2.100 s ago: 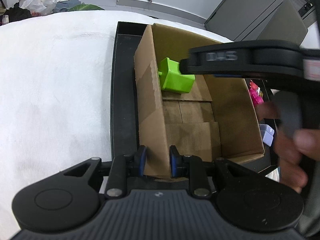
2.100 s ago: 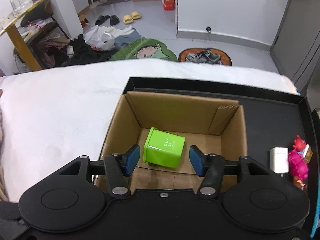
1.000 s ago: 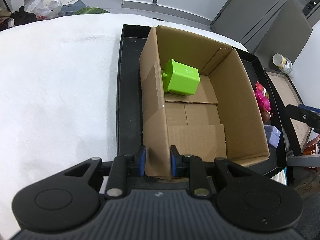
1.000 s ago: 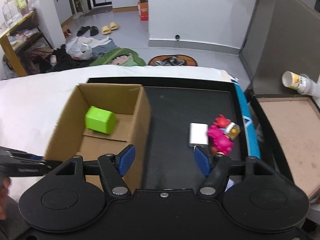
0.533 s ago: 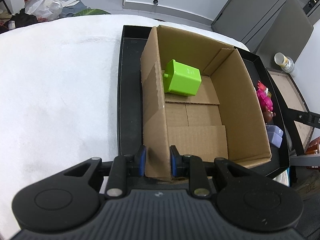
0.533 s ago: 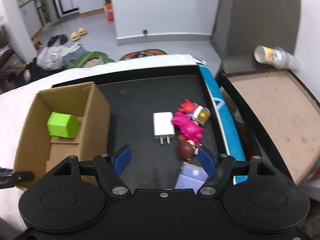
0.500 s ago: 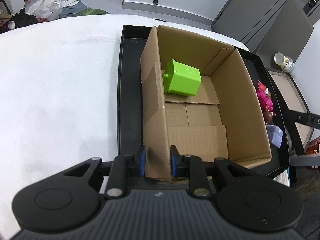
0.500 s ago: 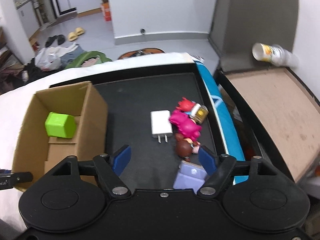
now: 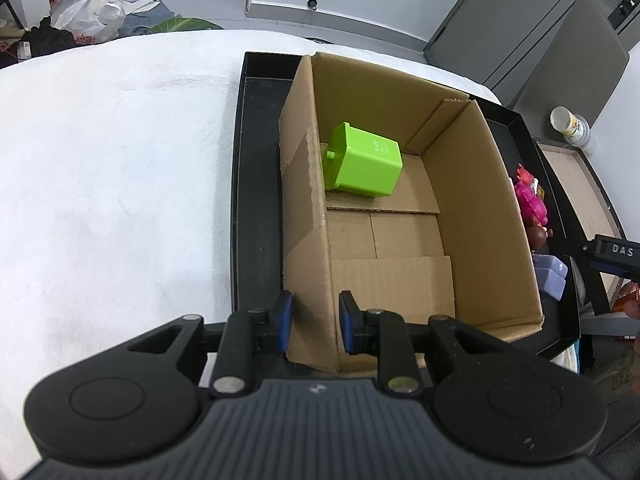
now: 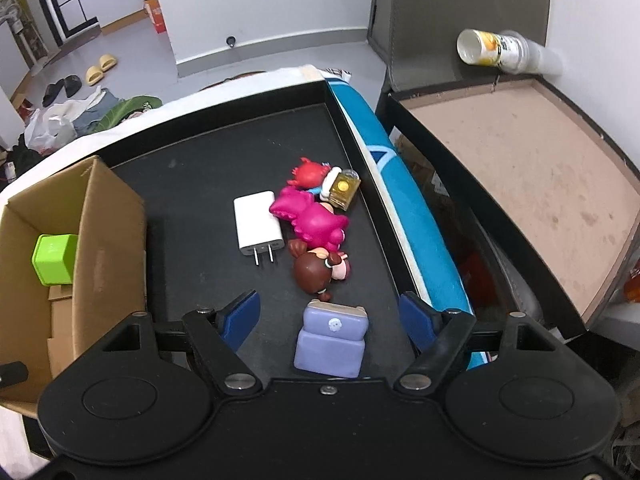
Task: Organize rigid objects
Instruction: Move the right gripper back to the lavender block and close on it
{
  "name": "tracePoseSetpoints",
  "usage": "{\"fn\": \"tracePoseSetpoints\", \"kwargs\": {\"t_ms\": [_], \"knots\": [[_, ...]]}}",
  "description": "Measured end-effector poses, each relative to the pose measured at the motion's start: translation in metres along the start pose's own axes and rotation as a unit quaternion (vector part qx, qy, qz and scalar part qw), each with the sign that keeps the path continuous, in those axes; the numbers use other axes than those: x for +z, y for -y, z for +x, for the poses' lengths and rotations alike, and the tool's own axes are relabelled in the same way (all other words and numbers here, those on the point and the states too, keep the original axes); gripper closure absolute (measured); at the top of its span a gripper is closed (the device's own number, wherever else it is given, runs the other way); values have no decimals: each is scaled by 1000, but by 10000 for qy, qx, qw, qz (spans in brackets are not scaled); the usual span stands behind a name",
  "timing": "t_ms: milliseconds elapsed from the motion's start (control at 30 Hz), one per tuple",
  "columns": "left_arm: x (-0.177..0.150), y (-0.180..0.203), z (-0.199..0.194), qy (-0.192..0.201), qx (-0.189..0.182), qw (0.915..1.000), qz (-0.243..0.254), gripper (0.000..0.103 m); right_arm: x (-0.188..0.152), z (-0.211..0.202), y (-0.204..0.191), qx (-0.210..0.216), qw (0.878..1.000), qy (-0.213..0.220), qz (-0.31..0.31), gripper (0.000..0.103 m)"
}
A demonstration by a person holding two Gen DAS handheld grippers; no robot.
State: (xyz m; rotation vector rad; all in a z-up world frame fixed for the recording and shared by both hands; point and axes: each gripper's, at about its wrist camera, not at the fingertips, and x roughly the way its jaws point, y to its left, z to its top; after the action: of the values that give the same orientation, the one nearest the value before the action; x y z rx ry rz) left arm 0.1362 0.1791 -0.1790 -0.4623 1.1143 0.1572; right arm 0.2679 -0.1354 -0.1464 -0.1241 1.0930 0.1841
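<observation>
A cardboard box (image 9: 472, 216) stands in a black tray (image 9: 256, 200). A green plastic box (image 9: 362, 164) lies inside it at the far end, also seen in the right wrist view (image 10: 54, 258). My left gripper (image 9: 314, 326) is shut on the box's near left wall. My right gripper (image 10: 332, 318) is open and empty, right above a lilac toy (image 10: 332, 338). Beyond it lie a white charger (image 10: 258, 224), a pink figure with a brown head (image 10: 316, 222) and a red figure with a gold jar (image 10: 326, 182).
A white cloth (image 9: 112, 184) covers the table left of the tray. A blue strip (image 10: 400, 208) runs along the tray's right rim. A brown board (image 10: 532, 172) with a tipped cup (image 10: 500, 50) lies further right.
My right gripper has left the cardboard box, swung right over the tray and come down closer to the lilac toy. The left gripper has kept its hold on the box wall.
</observation>
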Motion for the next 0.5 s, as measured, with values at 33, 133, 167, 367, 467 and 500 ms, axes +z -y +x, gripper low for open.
{"fn": "tracePoseSetpoints", "kwargs": {"t_ms": [33, 133, 167, 367, 467, 500], "knots": [[0, 0, 0, 1, 1, 10000, 0, 80, 0, 2, 0, -5, 10000, -36, 8, 27], [0, 0, 0, 1, 1, 10000, 13, 80, -1, 9, -1, -79, 9999, -147, 6, 27], [0, 0, 0, -1, 2, 10000, 9, 80, -1, 12, -1, -83, 9998, -184, 19, 27], [-1, 0, 1, 2, 9, 10000, -18, 80, -1, 30, 0, -202, 9990, -389, 72, 28], [0, -2, 1, 9, -11, 10000, -60, 80, -2, 37, 1, -167, 9985, -509, 107, 29], [1, -3, 1, 11, -9, 10000, -86, 80, -2, 39, 1, -169, 9984, -531, 123, 29]]}}
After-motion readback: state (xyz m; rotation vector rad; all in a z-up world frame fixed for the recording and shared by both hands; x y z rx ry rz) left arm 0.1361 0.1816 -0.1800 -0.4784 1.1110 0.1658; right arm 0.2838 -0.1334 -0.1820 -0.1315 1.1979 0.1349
